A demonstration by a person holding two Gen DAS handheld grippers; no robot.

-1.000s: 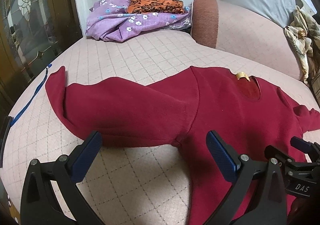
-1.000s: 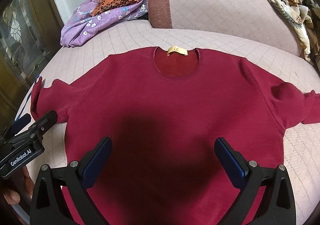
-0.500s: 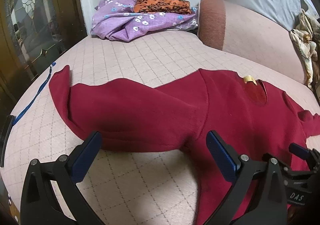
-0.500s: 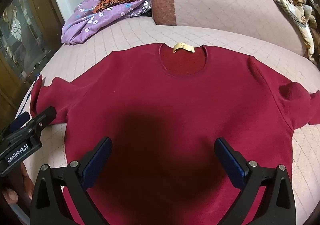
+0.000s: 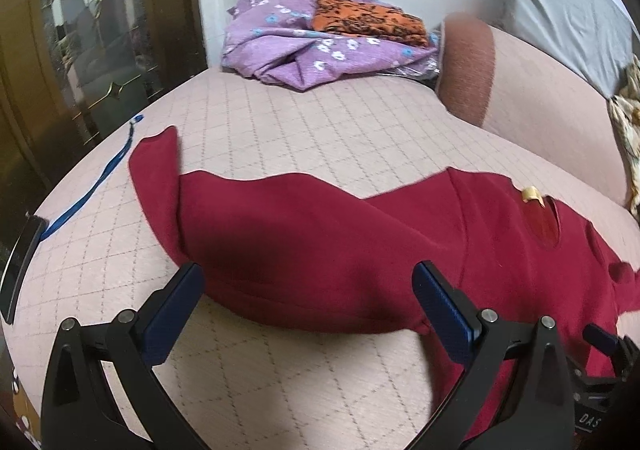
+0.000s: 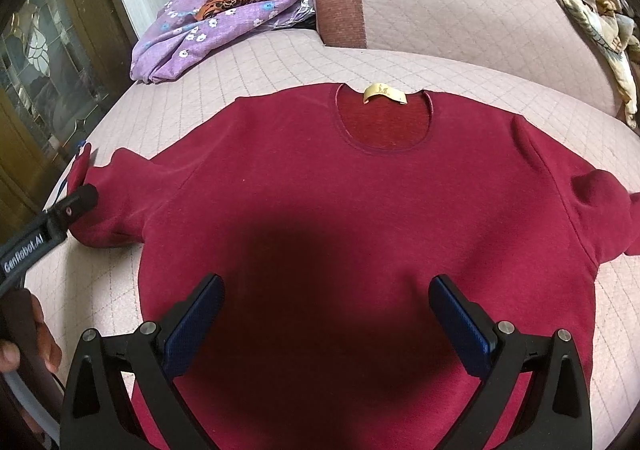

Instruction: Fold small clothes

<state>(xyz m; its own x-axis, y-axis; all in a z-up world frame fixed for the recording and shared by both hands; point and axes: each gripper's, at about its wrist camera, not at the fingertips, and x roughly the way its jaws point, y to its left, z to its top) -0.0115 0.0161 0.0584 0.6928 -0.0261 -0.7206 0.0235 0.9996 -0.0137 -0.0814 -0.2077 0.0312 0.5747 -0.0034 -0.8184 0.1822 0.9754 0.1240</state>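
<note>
Your right gripper (image 6: 326,314) hangs wide open over the lower body of the red sweater (image 6: 360,209), while your left gripper (image 5: 308,298), just as wide, hovers at the near edge of the left sleeve (image 5: 280,226) (likely the first fold). The sweater lies flat, front up, on the quilted bed (image 5: 300,121); beyond it lies a heap of purple floral cloth (image 6: 192,29)
</note>
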